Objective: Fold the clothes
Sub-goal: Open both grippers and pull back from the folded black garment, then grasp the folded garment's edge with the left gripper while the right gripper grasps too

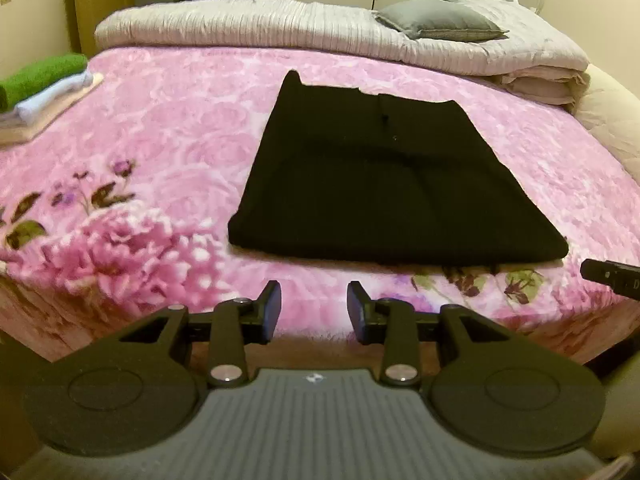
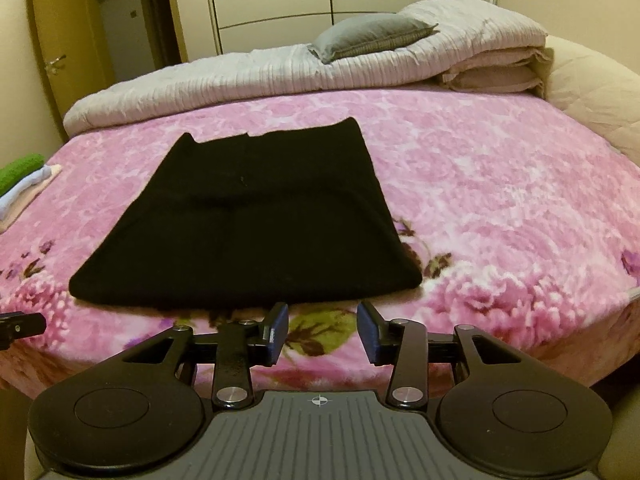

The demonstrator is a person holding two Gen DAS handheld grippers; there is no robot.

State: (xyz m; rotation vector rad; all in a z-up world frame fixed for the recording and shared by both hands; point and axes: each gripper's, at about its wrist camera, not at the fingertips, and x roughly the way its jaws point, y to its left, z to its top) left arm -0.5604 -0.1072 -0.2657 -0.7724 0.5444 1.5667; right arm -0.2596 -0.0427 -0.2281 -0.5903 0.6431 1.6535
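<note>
Lying flat, folded, mid-bed on pink blanket (image 1: 160, 128): black garment (image 1: 384, 176). Hovering just short of its near edge, apart from it: left gripper (image 1: 314, 312) and right gripper (image 2: 322, 332), both gaping, holding nothing. Sitting at far left: towel stack (image 1: 44, 84). Resting on rolled duvet (image 1: 248, 24): grey pillow (image 1: 436, 20).

The black cloth (image 1: 384, 176) (image 2: 256, 220) is laid flat on the pink blanket (image 1: 168, 140), near the front edge of the bed. It has been folded into a neat shape, wide at the near side and narrower at the far side. Its far edge is uneven, with one corner poking up.
</note>
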